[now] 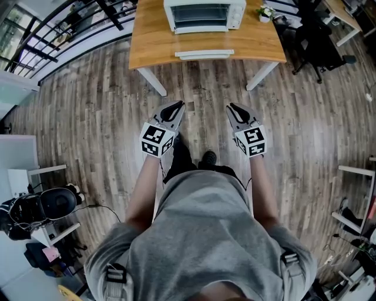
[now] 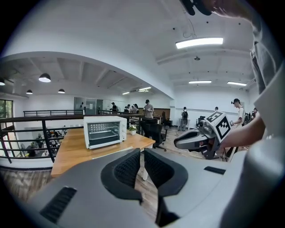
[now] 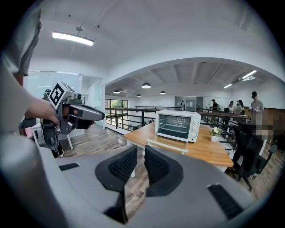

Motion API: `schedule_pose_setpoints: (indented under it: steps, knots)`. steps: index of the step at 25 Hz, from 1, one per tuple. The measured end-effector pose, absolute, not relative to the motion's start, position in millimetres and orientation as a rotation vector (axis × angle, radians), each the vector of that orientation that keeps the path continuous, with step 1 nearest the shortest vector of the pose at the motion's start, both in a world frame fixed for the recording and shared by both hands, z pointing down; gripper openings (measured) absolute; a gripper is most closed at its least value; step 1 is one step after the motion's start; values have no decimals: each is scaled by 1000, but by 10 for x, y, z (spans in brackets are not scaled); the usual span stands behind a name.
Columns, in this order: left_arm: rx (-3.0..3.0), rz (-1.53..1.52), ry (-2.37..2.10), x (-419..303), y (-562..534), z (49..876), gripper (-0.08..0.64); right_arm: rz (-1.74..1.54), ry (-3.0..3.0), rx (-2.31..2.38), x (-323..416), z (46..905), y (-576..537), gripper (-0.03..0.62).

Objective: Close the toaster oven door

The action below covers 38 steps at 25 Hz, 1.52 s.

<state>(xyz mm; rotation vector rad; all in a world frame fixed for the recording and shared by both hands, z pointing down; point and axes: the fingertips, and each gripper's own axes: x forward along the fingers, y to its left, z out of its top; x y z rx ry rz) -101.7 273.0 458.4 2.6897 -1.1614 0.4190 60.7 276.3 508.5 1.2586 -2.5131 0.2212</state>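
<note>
Toaster oven (image 1: 204, 16): white, at the far edge of the table (image 1: 153, 41), well ahead of both grippers, glass front facing the person.
Oven door (image 1: 204, 54): open, folded down flat, reaching out toward the near edge of the table; wire rack visible inside the oven in both gripper views.
Left gripper (image 1: 178, 104): held low in front of the body over the floor (image 1: 106, 106), pointing toward the table, well short of it; jaws together but for a thin slit, nothing between them.
Right gripper (image 1: 232, 107): level with the left one and just beside it, also over the floor, aimed at the table; jaws slightly apart, gap a little wider than on the left, nothing between them.
Marker cubes: one on each gripper, near the hands, black-and-white squares facing up.
Potted plant (image 1: 265, 12): small, on the table just to the right of the oven.
Office chair (image 1: 320, 41): black, beside the right end of the table.
Railing (image 1: 59, 29): dark metal, behind and to the left of the table.
Background: several people standing far off, seen in both gripper views.
</note>
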Motion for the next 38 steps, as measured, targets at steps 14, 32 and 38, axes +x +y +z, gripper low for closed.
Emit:
schedule_pose_setpoints:
  steps: [14,32,38]
  knots:
    - [2689,407,-1177,-1042,2731,4532,204,251,-2552,1257,580,5105,2719,240]
    - [2632,358,-1190,-979,2820,4548,235,309,-2548,1243,716,5220,2795,274]
    - [2619,350,-1203,-1035,2732,4528,235,319,-2542,1235,690,5219,2750,273]
